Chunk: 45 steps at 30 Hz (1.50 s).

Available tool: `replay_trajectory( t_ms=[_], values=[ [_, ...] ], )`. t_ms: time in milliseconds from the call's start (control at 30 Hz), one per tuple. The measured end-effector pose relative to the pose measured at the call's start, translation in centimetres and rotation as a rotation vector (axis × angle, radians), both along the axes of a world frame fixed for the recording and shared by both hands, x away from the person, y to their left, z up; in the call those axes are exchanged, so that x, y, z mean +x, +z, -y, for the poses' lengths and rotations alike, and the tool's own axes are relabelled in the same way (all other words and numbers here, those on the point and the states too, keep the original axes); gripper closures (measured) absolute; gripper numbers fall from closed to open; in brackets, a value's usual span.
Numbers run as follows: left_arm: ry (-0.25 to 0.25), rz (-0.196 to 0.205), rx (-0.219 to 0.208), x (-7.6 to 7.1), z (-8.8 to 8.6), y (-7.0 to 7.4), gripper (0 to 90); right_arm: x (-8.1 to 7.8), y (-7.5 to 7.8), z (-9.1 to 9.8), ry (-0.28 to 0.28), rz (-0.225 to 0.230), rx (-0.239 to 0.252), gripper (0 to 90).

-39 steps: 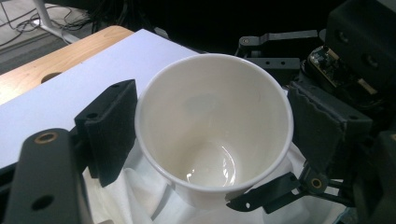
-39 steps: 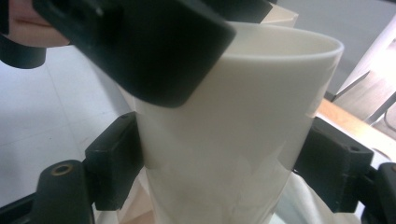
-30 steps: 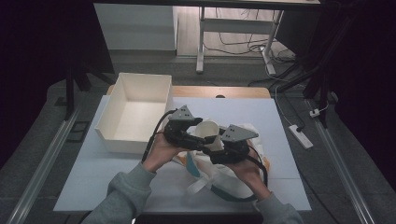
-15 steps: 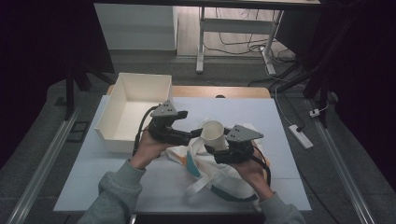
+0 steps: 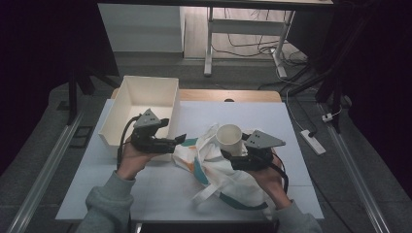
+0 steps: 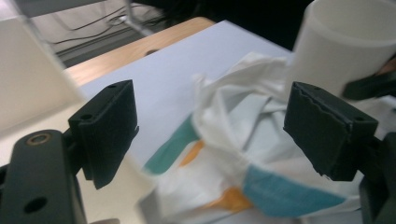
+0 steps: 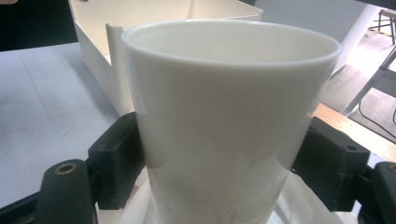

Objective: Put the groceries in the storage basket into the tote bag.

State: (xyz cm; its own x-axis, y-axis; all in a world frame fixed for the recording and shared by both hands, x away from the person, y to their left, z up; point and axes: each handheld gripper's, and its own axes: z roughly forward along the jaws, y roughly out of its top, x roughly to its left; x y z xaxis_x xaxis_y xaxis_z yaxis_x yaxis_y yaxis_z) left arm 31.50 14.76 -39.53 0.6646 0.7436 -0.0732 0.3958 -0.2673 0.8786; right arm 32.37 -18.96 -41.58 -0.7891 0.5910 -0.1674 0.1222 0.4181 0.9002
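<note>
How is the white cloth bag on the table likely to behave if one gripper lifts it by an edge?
The bag lies crumpled in soft folds, so it would probably sag and drape rather than hold shape. Its thin fabric looks light. With the cup at its mouth, the right gripper's jaws clamping that cup, lifting could tug against it.

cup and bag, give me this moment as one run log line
right gripper: shut on cup | left gripper: open, beside bag | bin: behind

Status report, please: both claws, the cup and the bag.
Right claw shut on white cup, upright over bag. Left claw open, at bag's edge. White bin beside it.
</note>
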Motion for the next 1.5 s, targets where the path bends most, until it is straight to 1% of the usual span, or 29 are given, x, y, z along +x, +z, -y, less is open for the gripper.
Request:
replay_trajectory(
  t_ms=[67,100,167,267,367,500,567,700,767,933,1067,1233,1367,1500],
  values=[
    [0.024,-0.006,-0.006,-0.6,-1.1,-0.6,17.8,-0.2,0.1,0.4,-0.009,0.004,0.001,22.4],
    [0.024,-0.006,-0.006,-0.6,-1.1,-0.6,17.8,-0.2,0.1,0.6,-0.012,0.006,0.000,22.3],
    [0.045,-0.013,-0.001,-0.9,-2.0,-1.0,17.8,-0.2,0.1,1.1,-0.022,0.006,0.003,22.4],
    [0.055,-0.018,0.002,-0.9,-2.5,-1.2,18.0,-0.3,0.0,1.5,-0.033,0.000,0.009,22.4],
    [0.066,-0.023,0.012,-1.0,-3.0,-1.5,18.0,-0.7,-0.2,2.6,-0.057,-0.012,0.006,22.4],
    [0.074,-0.029,0.014,-0.9,-3.6,-1.7,18.0,-0.9,-0.9,3.3,-0.077,-0.033,0.000,22.4],
    [0.074,-0.040,0.016,-0.7,-3.8,-1.9,18.0,-0.9,-1.2,3.4,-0.082,-0.043,-0.008,22.4],
    [0.074,-0.047,0.026,-0.6,-3.8,-2.0,17.9,-0.6,-1.7,3.2,-0.081,-0.054,-0.018,22.4],
    [0.073,-0.048,0.028,-0.5,-3.9,-2.1,17.9,-0.2,-2.3,2.8,-0.079,-0.068,-0.032,22.4],
    [0.079,-0.052,0.030,-0.4,-4.0,-2.2,17.9,0.5,-3.0,2.3,-0.082,-0.085,-0.039,22.4],
    [0.077,-0.056,0.037,-0.4,-4.0,-2.4,17.9,1.3,-3.6,1.2,-0.061,-0.100,-0.037,22.4],
    [0.076,-0.059,0.042,-0.4,-3.9,-2.5,17.9,1.6,-4.2,0.0,-0.036,-0.111,-0.064,22.4],
    [0.077,-0.061,0.039,-0.4,-3.9,-2.6,17.9,1.7,-4.7,-0.2,-0.033,-0.122,-0.070,22.4],
    [0.076,-0.063,0.039,-0.3,-3.9,-2.6,17.8,1.9,-5.2,-0.3,-0.031,-0.132,-0.060,22.4]
  ],
)
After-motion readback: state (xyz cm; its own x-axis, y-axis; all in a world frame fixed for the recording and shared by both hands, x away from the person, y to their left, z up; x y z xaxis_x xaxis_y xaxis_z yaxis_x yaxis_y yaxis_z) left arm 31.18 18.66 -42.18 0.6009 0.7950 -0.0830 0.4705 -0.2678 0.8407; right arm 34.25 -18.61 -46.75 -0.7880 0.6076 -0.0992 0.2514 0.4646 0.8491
